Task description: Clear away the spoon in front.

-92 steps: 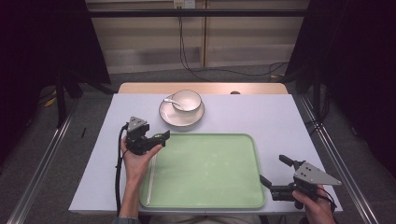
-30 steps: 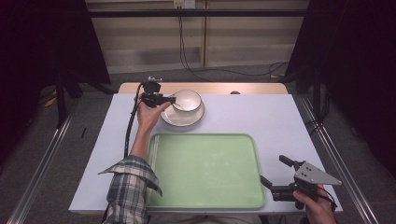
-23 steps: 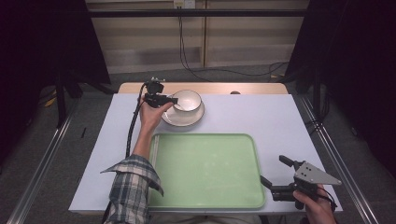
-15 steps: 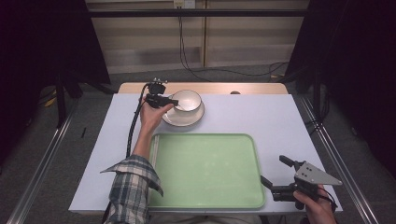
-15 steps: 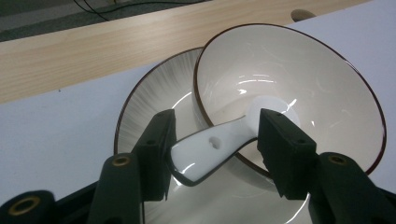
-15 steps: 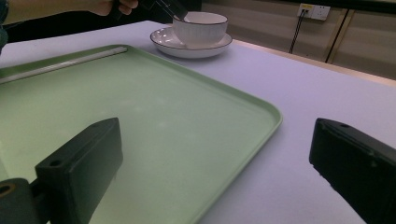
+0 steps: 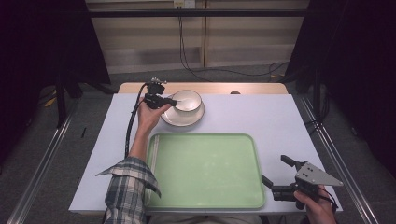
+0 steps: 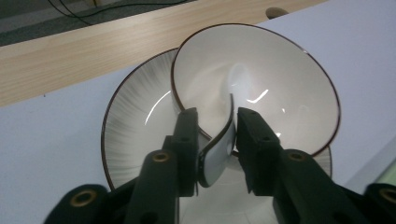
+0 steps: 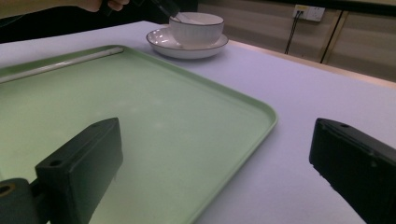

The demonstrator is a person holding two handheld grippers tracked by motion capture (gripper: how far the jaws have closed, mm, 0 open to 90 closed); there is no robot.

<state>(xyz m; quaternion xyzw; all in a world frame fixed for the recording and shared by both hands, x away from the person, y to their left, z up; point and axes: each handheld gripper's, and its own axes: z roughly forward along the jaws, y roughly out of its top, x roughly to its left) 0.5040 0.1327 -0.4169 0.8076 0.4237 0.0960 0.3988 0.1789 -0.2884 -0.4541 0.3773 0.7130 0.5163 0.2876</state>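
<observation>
While the left gripper (image 8: 215, 135) reaches in from nine o'clock, its jaws have just been closing around a white spoon's handle (image 8: 219, 147) that leans out of the bowl (image 7: 187, 100). That bowl sits on a saucer (image 7: 181, 119) at twelve o'clock on the worktop (image 7: 280, 121), beyond the green tray (image 7: 205, 170). At five o'clock, the right gripper (image 7: 280, 179) rests with jaws spread wide, holding nothing.

My left tool (image 8: 215, 140) covers the spoon's (image 8: 219, 149) handle end and the plate's (image 8: 126, 140) near rim. In the high view the spoon is too small to make out. My right tool's (image 9: 215, 177) jaws are cut off by the frame.
</observation>
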